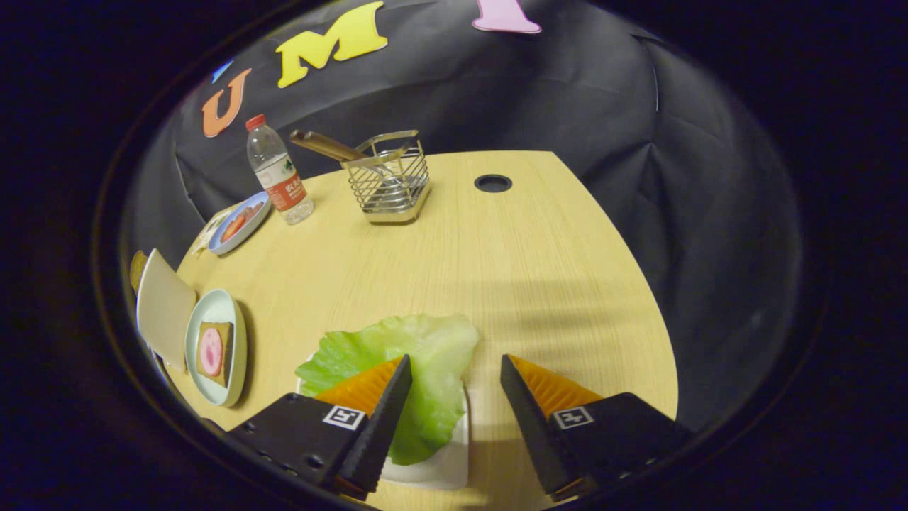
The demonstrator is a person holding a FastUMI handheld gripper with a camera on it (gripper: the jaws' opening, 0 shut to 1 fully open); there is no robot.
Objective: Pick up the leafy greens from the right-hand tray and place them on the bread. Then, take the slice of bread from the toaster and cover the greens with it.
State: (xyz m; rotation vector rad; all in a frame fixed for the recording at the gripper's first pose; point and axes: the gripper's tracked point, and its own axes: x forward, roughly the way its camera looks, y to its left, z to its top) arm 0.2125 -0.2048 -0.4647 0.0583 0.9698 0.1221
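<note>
The tongs (455, 369) are spread wide and grip nothing. The lettuce leaf (408, 369) lies on a white tray (443, 470) at the near edge of the surface (525, 262); one finger overlaps the leaf, the other stands over bare wood beside the tray. Judged step: first pick, approach to the greens, grasp not yet made. Next move calls for shifting toward the leaf so both fingers straddle it, lowering, then closing. The target bread (214, 351) with a pink slice sits on a plate (216, 312) at the left edge, beside the toaster (163, 309). A wire rack (389, 181), a bottle (278, 172) and a second plate (237, 223) stand toward the far edge.
</note>
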